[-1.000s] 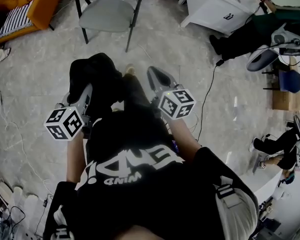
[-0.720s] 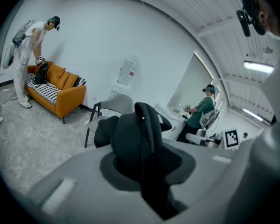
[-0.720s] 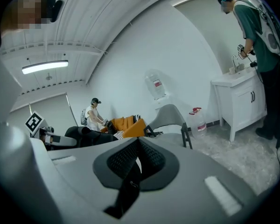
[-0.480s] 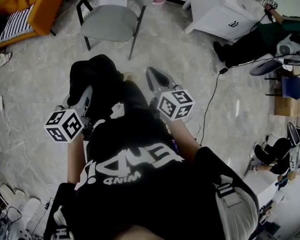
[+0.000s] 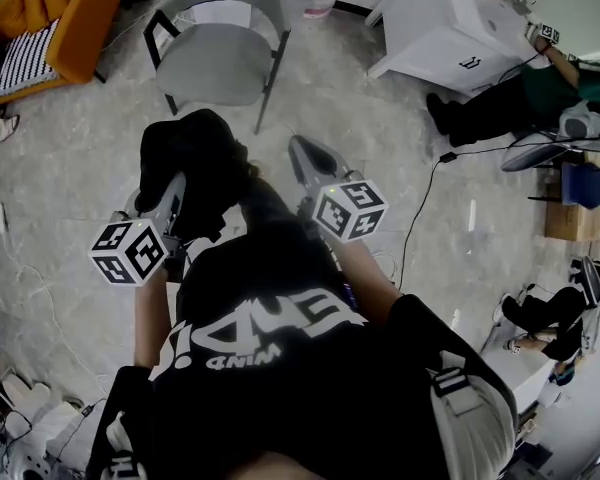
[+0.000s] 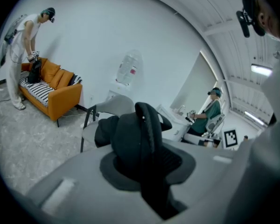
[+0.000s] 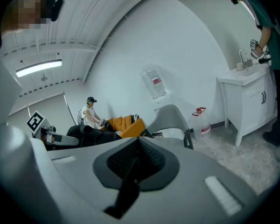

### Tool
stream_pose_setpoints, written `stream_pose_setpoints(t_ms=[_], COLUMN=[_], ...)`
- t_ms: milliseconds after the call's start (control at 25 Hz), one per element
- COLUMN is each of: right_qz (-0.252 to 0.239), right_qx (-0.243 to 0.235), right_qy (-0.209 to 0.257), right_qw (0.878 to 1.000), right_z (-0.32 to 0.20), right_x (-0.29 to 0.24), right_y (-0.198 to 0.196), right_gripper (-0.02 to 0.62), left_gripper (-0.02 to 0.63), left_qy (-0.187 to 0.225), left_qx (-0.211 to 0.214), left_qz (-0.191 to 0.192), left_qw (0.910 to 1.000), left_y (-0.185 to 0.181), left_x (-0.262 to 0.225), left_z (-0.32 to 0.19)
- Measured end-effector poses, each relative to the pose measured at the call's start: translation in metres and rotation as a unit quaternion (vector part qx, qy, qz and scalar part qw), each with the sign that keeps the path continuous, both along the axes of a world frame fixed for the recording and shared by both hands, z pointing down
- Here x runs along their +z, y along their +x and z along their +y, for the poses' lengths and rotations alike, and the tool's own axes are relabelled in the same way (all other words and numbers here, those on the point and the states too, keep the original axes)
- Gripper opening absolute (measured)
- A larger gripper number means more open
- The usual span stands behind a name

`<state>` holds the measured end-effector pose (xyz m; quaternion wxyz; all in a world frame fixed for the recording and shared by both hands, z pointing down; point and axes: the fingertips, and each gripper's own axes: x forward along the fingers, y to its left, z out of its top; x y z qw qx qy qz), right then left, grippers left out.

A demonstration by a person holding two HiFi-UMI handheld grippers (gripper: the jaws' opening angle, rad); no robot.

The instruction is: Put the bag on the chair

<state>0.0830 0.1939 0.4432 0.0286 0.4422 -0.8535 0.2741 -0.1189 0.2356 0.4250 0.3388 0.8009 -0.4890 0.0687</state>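
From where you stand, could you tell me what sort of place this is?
Probably an indoor room staged like a home for recording: an orange sofa, a grey chair and a white sink cabinet.

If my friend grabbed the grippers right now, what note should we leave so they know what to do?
Left gripper: shut on the strap of the black bag, which hangs from it.
Right gripper: shut, holding nothing.
Gray chair: ahead; the bag is not on it yet.
Done: bag picked up.
Left to do: carry it forward, set it on the seat, let go.
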Motion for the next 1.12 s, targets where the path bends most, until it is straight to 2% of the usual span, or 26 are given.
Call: stream_pose_setpoints(t_ms=[280, 640, 1120], right_qz=[-0.001, -0.003, -0.002], right_qx=[-0.013, -0.042, -0.071], right_qy=[-0.007, -0.009, -0.003], right_qw=[1.000, 0.999, 0.998], right_z=[-0.067, -0.158, -0.241], right_x=[-0.007, -0.011, -0.014], right_y=[0.010, 0.020, 0.014], right_gripper=[0.002, 0.002, 0.002], left_gripper=[0.081, 0.081, 0.081], left_qy=[-0.003, 0.002, 0.019], left_qx=[-0.011, -0.049, -0.085], left_qz=[0.000, 0.003, 0.006], left_qw=[0.9999, 0.9988, 0.9962], left_y=[0.009, 0.014, 0.005], left_x=[-0.012, -0.022, -0.034], left_z=[-0.070, -0.153, -0.229])
